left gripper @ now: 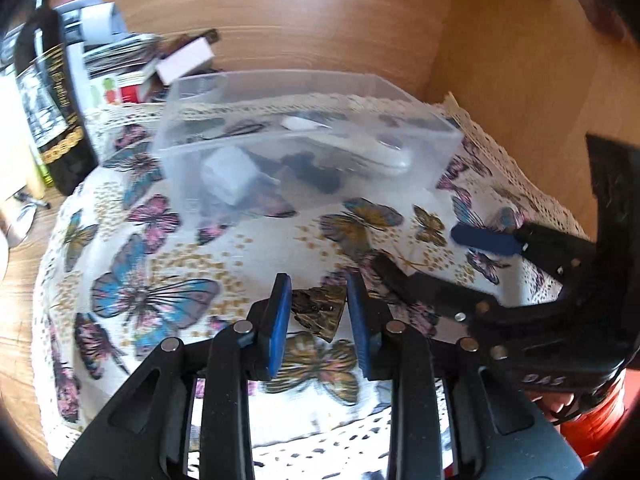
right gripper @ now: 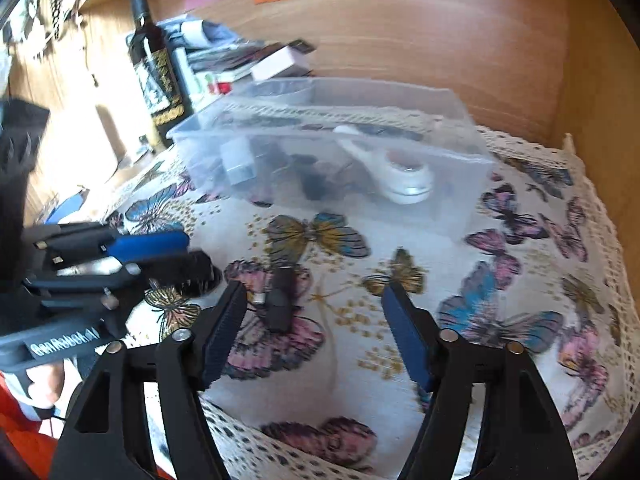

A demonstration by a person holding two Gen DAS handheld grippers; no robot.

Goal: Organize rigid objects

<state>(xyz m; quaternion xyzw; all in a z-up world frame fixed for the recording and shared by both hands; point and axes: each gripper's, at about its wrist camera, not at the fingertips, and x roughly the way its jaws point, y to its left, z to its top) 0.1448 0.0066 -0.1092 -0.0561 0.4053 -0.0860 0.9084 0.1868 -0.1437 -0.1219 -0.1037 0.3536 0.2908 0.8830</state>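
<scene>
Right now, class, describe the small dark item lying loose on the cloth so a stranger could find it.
Start at the clear plastic box on the butterfly tablecloth. Come forward to the pink butterfly just ahead of the right gripper. The black stick lies there, the only loose solid thing, not printed.

Clear plastic bin (right gripper: 440,200) on printed cloth (right gripper: 500,380).

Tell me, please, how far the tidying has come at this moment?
Done: several items, among them a white one, already lie in the clear bin. In hand: nothing; the left claw and the right claw are both open. Left: one small dark object lies on the butterfly cloth between the right claw's fingers, not yet gripped.
</scene>
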